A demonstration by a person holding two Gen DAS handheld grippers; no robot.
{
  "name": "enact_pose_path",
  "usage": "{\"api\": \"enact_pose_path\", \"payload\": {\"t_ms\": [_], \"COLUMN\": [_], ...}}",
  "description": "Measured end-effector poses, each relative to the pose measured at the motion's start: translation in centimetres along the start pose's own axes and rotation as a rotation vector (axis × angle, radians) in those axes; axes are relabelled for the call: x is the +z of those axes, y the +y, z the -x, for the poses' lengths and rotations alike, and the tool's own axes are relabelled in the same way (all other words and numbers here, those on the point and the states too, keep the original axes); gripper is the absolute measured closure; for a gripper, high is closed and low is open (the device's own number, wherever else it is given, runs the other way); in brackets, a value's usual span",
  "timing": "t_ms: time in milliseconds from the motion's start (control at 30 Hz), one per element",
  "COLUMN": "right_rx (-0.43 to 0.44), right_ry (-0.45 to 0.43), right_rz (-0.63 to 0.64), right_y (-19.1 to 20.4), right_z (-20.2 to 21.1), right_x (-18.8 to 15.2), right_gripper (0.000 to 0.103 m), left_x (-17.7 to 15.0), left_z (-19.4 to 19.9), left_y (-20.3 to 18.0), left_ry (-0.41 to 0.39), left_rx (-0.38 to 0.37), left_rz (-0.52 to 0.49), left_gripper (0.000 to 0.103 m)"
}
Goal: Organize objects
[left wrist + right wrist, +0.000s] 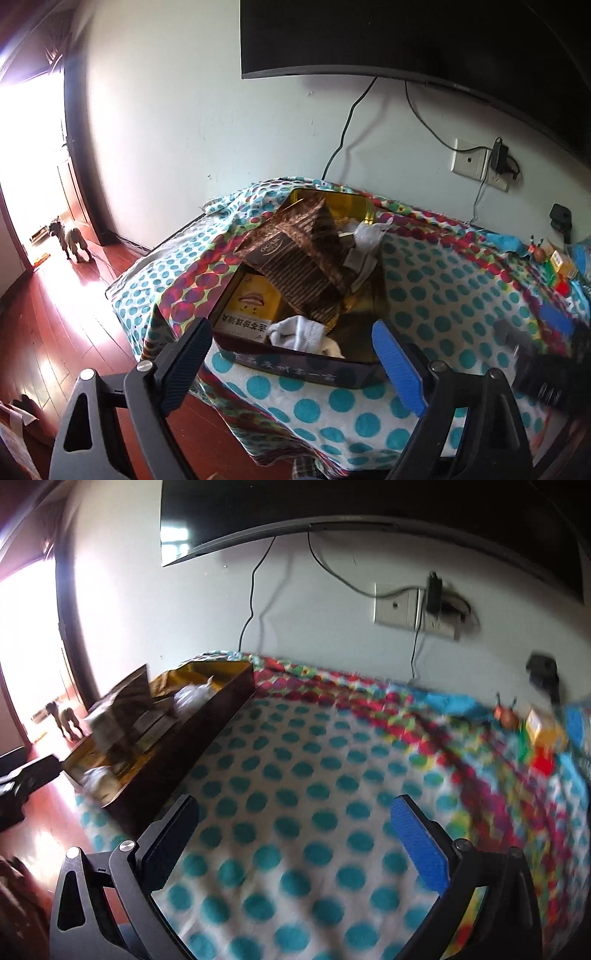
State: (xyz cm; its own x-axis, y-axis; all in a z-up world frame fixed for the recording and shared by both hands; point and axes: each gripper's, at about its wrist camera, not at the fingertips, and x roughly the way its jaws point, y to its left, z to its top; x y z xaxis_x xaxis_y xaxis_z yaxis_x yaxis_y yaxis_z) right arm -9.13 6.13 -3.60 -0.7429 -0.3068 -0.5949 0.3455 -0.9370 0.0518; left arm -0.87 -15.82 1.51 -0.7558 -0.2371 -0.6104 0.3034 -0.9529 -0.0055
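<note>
A dark open box (306, 371) with a gold lining sits on the polka-dot cloth (436, 306). In it lie a brown striped packet (299, 266), a yellow book (247, 306), a white sock (299, 332) and crumpled white wrappers (365, 236). My left gripper (291, 341) hovers open just above the box's near wall, nothing between its blue pads. In the right wrist view the same box (177, 753) stands to the left, and my right gripper (295, 814) hangs open over bare cloth (295, 775). Small colourful items (543, 734) lie at the far right.
A dark screen (406, 37) hangs on the wall above, with cables running to a wall socket (480, 162). A black plug (559, 218) sits at the back right. The table's left edge drops to a red wooden floor (55, 314). A small dog (72, 240) stands in the bright doorway.
</note>
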Motion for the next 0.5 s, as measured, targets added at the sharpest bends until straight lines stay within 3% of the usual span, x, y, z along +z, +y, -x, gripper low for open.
{"api": "enact_pose_path", "payload": {"t_ms": [133, 500], "right_rx": [0.017, 0.040], "right_ry": [0.020, 0.017], "right_rz": [-0.045, -0.134], "right_y": [0.3, -1.9], "right_z": [1.8, 6.2], "right_x": [-1.1, -2.4], "right_gripper": [0.000, 0.000], "left_x": [0.6, 1.3], "left_z": [2.2, 8.5], "left_y": [-0.9, -2.6], "left_ry": [0.008, -0.069], "left_rx": [0.008, -0.008], "left_rz": [-0.021, -0.041], "left_gripper": [0.012, 0.012]}}
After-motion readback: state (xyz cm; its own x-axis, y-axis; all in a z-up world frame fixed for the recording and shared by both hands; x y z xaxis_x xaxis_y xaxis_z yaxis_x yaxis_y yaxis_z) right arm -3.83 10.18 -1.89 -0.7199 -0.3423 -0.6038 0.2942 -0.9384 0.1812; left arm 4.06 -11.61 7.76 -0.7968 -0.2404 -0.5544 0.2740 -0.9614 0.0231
